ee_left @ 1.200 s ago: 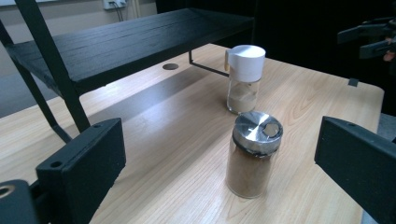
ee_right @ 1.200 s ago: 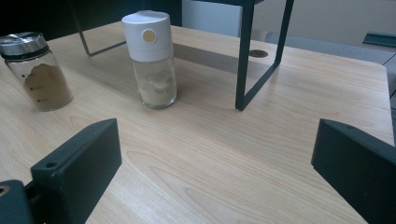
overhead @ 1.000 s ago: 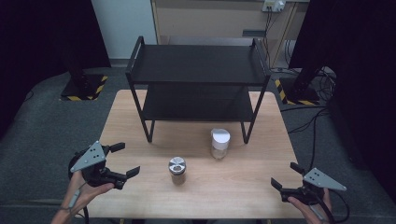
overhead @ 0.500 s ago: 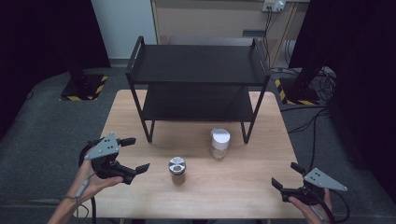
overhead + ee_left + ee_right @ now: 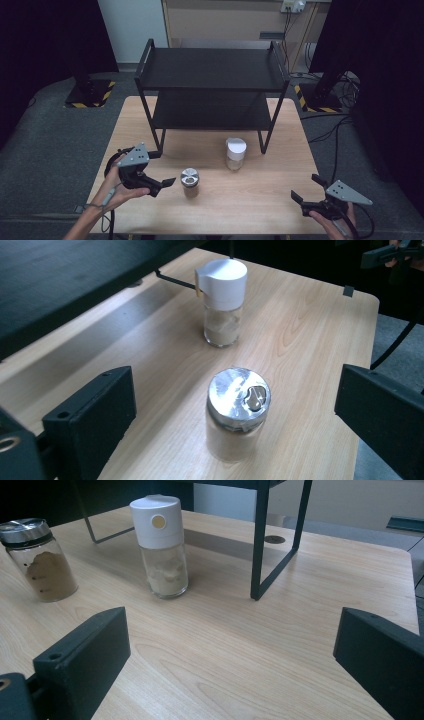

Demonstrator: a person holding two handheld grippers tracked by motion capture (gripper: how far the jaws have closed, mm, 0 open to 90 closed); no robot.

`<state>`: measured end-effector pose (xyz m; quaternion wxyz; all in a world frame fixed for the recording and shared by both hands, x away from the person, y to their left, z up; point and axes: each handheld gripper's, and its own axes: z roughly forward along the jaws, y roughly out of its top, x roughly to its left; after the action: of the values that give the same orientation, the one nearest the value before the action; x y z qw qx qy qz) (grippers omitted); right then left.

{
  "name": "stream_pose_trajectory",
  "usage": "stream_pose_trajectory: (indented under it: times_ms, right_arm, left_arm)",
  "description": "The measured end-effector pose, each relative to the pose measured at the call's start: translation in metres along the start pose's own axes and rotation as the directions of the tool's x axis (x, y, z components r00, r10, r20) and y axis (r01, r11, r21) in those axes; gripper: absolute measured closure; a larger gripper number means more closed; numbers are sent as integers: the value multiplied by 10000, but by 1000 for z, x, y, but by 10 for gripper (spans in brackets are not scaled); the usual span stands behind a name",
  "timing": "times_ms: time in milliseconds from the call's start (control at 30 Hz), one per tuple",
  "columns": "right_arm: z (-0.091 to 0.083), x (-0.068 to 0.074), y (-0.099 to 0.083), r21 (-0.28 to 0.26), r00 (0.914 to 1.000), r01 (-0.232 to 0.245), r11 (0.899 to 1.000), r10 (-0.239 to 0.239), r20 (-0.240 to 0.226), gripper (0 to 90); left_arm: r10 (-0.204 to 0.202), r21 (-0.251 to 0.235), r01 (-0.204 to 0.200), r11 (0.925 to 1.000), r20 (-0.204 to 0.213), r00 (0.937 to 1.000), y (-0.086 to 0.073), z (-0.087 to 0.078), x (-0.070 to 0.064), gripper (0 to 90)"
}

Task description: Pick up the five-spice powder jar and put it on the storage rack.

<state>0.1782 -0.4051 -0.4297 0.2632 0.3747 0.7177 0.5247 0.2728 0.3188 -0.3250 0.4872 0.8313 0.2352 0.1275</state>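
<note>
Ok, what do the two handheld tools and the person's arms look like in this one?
Both are black two-jaw tools. The left tool and right tool each carry a grey three-cornered plate dotted with small holes on top. The jaws are blocky, flat-faced and matte black, with a small hole near the base. A dark cable trails from each. The forearms are bare, with no sleeves visible.

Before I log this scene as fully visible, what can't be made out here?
- Lower shelf: high view, its back part is shaded by the top shelf.
- Metal-lid jar: left gripper view, base cut off by the bottom edge.
- White-cap jar: contents are just a pale powder through glass.
- Right gripper: high view, hand cut by the bottom edge.
</note>
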Motion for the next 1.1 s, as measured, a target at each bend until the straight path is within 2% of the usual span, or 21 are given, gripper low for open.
stream_pose_trajectory:
  times_ms: [267,433,733,867,967,1100]
  right_arm:
    - [0,0,0,-27,10000,3,10000,-3,-41,21]
    - [0,0,0,-25,10000,10,10000,-11,-53,21]
    - [-1,-1,-1,-56,10000,-39,10000,39,-71,21]
    - [0,0,-1,-39,10000,-19,10000,19,-62,21]
    - [-1,0,-1,-49,10000,-14,10000,14,-47,21]
    - [-1,-1,-1,-50,10000,-35,10000,35,-50,21]
  left_arm:
    - [-167,478,152,9987,303,9994,2,22,4,30]
    - [-103,721,78,9974,355,9993,3,34,5,31]
    - [-245,846,200,9962,532,9983,-3,54,7,38]
    - [-76,1020,22,9948,517,9986,-4,64,6,49]
    - [-157,1062,89,9943,638,9978,-6,71,8,60]
    - [-10,1045,-67,9945,737,9973,-8,80,10,79]
